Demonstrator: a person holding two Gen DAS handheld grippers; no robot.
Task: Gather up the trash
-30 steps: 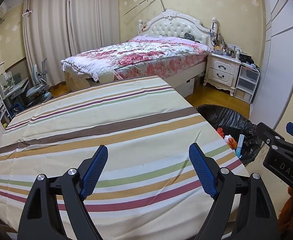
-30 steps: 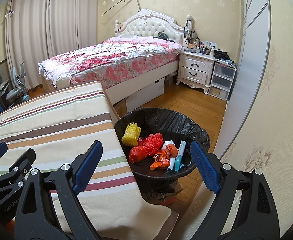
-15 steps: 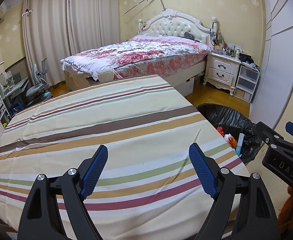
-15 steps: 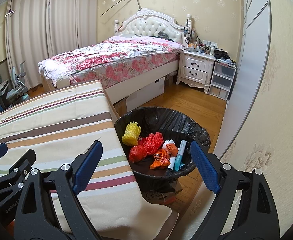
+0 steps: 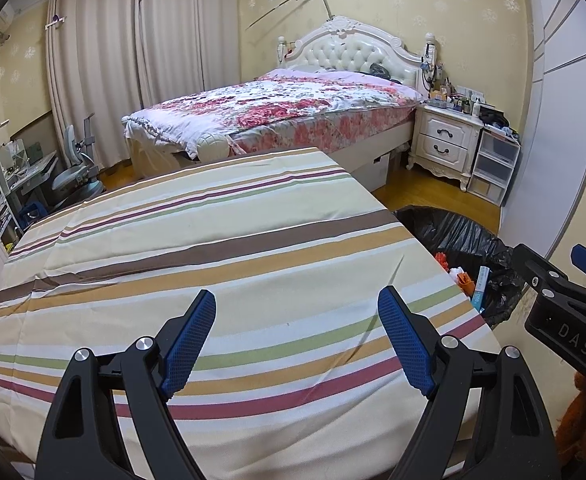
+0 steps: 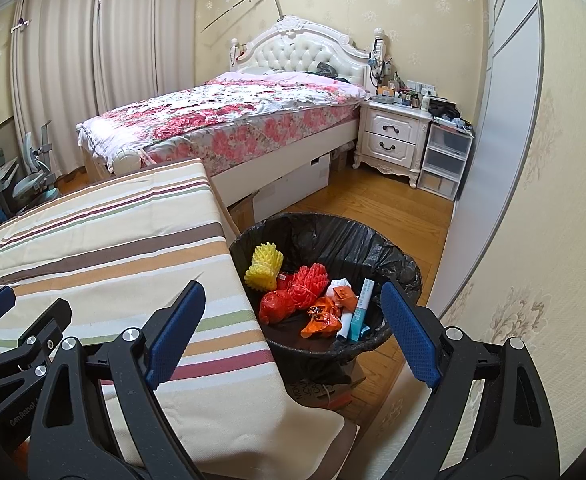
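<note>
Jaws of left gripper (image 5: 297,334) and right gripper (image 6: 293,330) stay apart, empty, unmoved beside trash bin (image 6: 397,252).

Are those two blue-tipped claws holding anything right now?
No. The left gripper and the right gripper both stand open with nothing between their fingers; the trash lies in the black-lined bin.
</note>
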